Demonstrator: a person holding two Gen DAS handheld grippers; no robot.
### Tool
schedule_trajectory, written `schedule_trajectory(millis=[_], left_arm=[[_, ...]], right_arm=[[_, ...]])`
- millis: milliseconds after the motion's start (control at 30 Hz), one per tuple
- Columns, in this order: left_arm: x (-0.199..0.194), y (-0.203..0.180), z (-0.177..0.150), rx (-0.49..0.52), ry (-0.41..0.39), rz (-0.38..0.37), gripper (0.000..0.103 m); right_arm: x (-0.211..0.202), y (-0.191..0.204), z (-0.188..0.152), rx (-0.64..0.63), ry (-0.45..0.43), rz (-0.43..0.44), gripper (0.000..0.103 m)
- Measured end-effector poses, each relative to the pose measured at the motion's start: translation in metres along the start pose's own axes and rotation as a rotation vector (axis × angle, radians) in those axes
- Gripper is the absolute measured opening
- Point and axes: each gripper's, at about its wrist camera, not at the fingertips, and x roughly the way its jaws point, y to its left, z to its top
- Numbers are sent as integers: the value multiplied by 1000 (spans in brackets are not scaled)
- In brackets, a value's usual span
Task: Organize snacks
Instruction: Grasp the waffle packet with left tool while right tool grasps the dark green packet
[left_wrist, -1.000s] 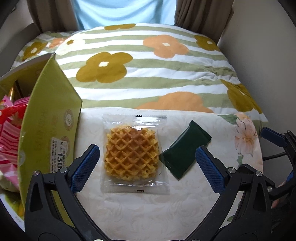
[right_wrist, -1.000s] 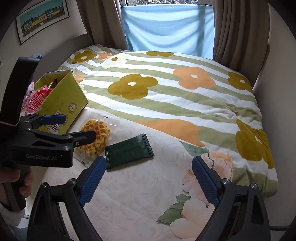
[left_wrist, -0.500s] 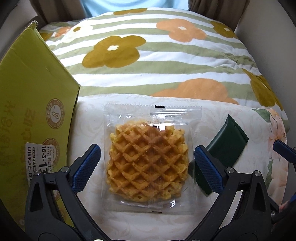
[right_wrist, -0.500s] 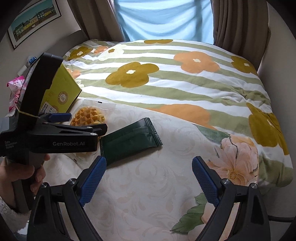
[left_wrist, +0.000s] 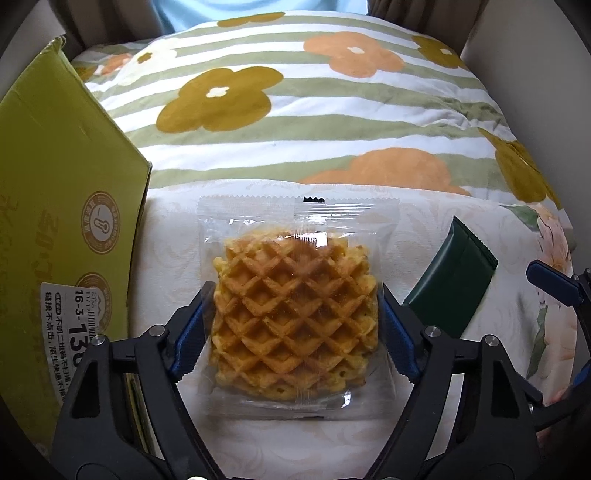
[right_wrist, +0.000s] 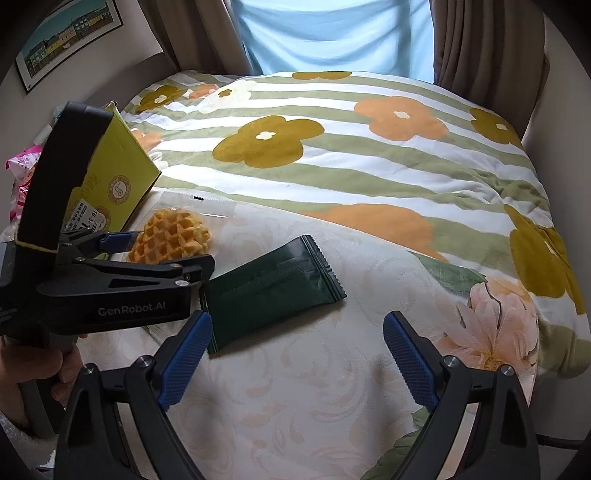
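On the floral bed (left_wrist: 332, 110) lie a wrapped waffle (left_wrist: 295, 314), green packet (left_wrist: 450, 284) and yellow-green box (left_wrist: 55, 221).

Soft window daylight, sharp centre, fisheye-bent dark corners, wrapper glare

Bedroom setting.
Striped floral quilt (right_wrist: 332, 155) over cream bedsheet (right_wrist: 295, 387); brown curtains (right_wrist: 480, 48); framed picture (right_wrist: 66, 40) on wall.
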Motion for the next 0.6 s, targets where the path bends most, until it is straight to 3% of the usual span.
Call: schedule_trajectory(millis=[267, 600], left_arm=[[-11, 6, -3, -6, -8, -10, 76], [-82, 7, 9, 20, -137, -22, 76]], right_arm=[[2, 2, 1, 21, 0, -1, 92], [9, 9, 0, 108, 9, -46, 92]])
